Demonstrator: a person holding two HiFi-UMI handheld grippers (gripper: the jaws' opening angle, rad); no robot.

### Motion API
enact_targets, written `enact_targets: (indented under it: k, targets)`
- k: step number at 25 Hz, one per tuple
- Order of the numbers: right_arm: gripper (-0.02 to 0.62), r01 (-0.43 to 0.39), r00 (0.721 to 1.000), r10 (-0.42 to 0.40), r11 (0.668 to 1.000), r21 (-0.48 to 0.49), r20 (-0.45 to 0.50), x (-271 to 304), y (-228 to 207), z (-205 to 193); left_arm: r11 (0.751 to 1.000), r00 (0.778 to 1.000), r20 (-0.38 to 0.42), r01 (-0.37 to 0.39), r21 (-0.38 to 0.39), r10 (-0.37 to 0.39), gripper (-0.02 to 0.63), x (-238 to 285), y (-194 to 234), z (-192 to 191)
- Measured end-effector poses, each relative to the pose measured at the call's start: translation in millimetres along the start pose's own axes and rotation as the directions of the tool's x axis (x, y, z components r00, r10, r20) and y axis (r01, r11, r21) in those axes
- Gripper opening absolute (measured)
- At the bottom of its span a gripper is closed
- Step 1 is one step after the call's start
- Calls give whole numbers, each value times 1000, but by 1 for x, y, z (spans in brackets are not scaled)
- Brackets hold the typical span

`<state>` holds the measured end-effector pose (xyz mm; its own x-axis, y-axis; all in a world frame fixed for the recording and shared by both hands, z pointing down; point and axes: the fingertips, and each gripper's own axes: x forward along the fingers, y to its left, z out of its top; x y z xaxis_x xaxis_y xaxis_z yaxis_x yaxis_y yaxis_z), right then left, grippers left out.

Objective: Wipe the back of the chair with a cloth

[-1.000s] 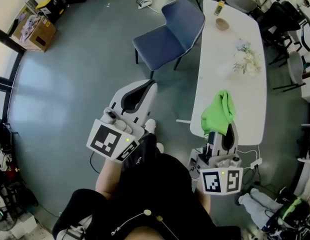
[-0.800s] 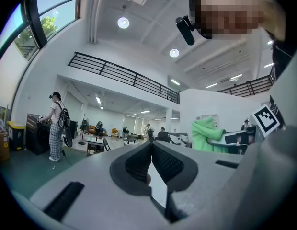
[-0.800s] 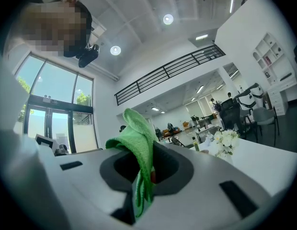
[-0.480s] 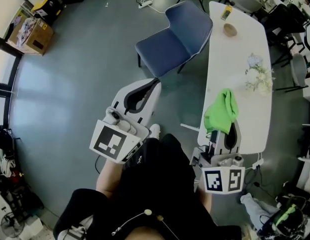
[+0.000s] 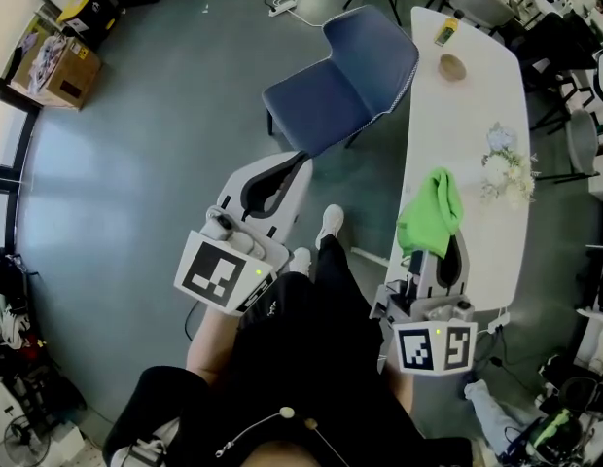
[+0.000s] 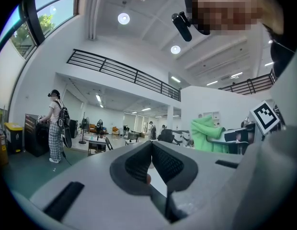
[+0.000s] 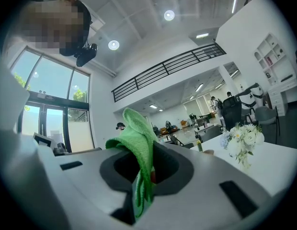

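Holding the green cloth [image 5: 430,214] pinched in its closed jaws, the right claw [image 5: 436,253] hovers beside the desk [image 5: 477,125] — the chair's back [image 5: 379,52] lies well ahead, slightly leftward; the left claw [image 5: 274,178], shut and empty, is nearer.

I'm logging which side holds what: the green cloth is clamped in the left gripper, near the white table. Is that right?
No: the green cloth is clamped in the right gripper, near the white table. The right gripper view shows it pinched between the jaws.
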<state>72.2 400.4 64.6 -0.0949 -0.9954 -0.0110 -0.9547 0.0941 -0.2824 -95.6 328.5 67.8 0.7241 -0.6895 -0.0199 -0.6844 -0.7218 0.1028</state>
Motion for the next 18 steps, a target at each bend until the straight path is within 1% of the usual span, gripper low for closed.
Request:
enact_targets:
  k: [5,11,14,18]
  targets:
    - [48,-19,1000,19,1000,-1,3,27,-11,3,1000,1000,4,5,9,-5,6,27,7,1]
    - [48,-37,999,37,999,11,-5,73,-42,5,1000,1000,3,3,12,-3,6,76,19,0]
    - [48,-48,999,48,999,14,-13,101,-58,8,1000,1000,2,-8,20,8,6,104,29,4]
    - [48,-64,997,65,997,30,-41,140,-78,4,999,999,-20,-35,23,36,6,137,42,1]
